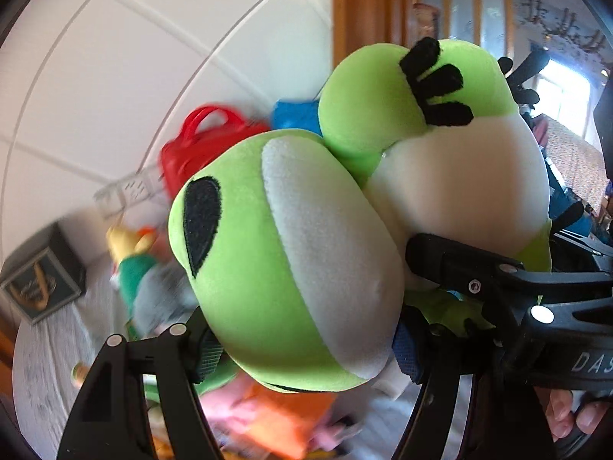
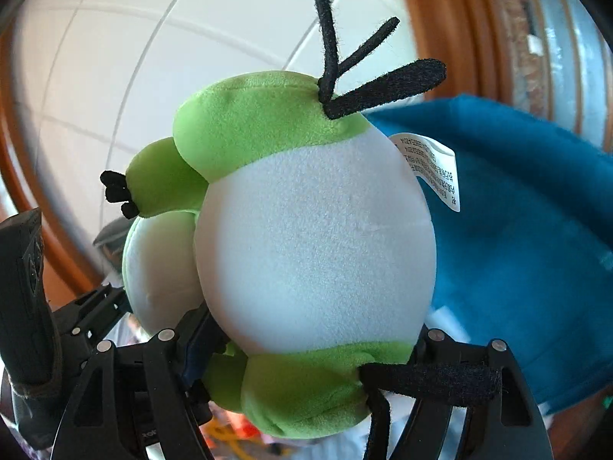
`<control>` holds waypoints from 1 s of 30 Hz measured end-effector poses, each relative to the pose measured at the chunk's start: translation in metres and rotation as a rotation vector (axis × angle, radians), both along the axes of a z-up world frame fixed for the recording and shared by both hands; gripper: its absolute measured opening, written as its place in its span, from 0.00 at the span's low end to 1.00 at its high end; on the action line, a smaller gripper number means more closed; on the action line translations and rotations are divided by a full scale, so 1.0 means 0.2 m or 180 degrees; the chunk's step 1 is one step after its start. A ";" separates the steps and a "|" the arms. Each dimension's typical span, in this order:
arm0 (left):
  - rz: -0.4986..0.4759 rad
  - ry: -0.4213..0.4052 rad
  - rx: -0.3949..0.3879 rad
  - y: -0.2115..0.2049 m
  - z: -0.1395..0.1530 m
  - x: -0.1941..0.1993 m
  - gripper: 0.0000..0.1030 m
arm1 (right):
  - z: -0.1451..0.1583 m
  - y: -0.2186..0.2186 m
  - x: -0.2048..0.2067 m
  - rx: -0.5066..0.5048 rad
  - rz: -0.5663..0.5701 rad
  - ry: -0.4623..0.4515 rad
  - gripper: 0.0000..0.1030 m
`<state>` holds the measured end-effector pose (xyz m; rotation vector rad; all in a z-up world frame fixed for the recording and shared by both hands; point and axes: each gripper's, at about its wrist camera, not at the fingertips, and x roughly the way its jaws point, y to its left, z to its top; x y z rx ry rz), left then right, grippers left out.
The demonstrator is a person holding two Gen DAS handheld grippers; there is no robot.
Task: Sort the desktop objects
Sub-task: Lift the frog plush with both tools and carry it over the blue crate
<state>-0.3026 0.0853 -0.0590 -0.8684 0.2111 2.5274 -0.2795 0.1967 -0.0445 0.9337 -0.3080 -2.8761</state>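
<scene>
Plush toy (image 1: 291, 253): soft fleece, rounded green-and-white lobes, black felt strips. It sits between both tongs, raised clear of the table (image 1: 46, 349). Left gripper (image 1: 306, 349) clamps one lobe; right gripper (image 2: 318, 349) apparently clamps another, its pads partly hidden.

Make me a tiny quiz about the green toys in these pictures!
1. True or false: each gripper holds a green and white plush.
2. What colour is the handled basket behind the plush in the left gripper's view? A red, B purple, C black.
3. What hangs off the plush in the right gripper's view?

Key: 1 true: left gripper plush, right gripper plush. 2 A, basket. 3 A white label.
</scene>
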 end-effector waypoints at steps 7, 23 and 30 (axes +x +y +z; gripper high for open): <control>-0.0204 0.0260 0.0176 0.63 0.24 -0.07 0.70 | 0.25 0.60 0.00 0.0107 -0.0278 0.0244 0.75; -0.0223 -0.0186 -0.0076 1.55 0.22 -0.38 0.81 | 0.23 1.64 -0.24 0.0156 -0.0855 -0.0154 1.00; -0.0096 -0.0211 -0.0172 1.55 0.22 -0.35 0.82 | 0.22 1.69 -0.20 0.0142 -0.0900 -0.0187 1.00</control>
